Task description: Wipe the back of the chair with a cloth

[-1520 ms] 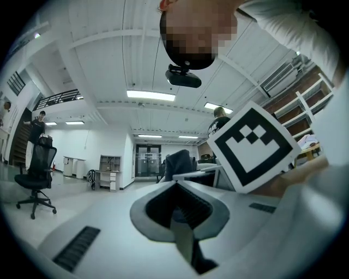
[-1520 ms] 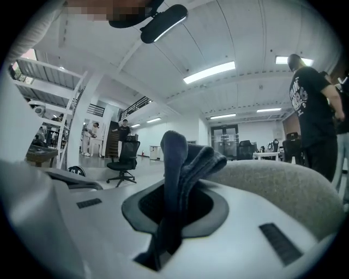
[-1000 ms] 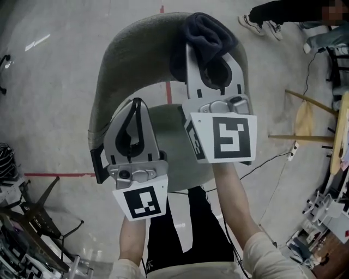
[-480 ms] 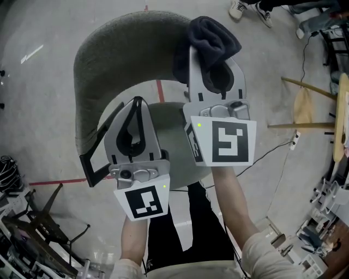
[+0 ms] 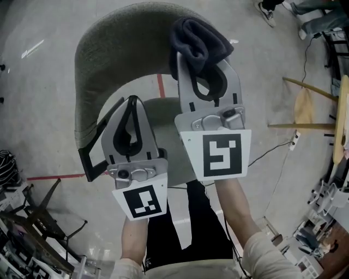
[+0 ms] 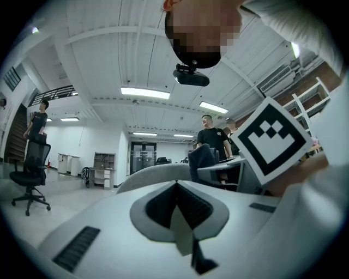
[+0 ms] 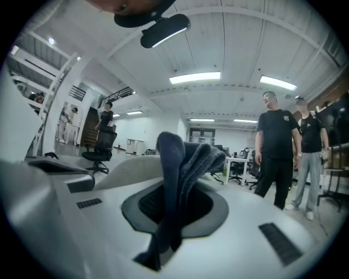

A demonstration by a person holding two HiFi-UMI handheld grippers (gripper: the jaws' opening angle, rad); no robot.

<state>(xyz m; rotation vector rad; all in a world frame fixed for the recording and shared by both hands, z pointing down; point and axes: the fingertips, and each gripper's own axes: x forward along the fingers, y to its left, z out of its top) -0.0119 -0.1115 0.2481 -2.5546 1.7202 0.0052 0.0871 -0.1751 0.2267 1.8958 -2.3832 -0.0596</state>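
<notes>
A red tape line [image 5: 160, 85] ran over the grey floor [image 5: 43, 82] below me. Well to the right of that line stood a wooden stand [image 5: 305, 111]. Between the line and the stand, a black cable [image 5: 272, 154] trailed towards a white power strip [image 5: 295, 146]. Farther right of the line, near the top edge, I saw someone's shoe [image 5: 266, 7]. Down and left of the line lay a black metal frame [image 5: 41, 206]. In the right gripper view, a bystander [image 7: 277, 152] in a black shirt stood beside a second bystander [image 7: 308, 155] under strip lights [image 7: 194, 78].
</notes>
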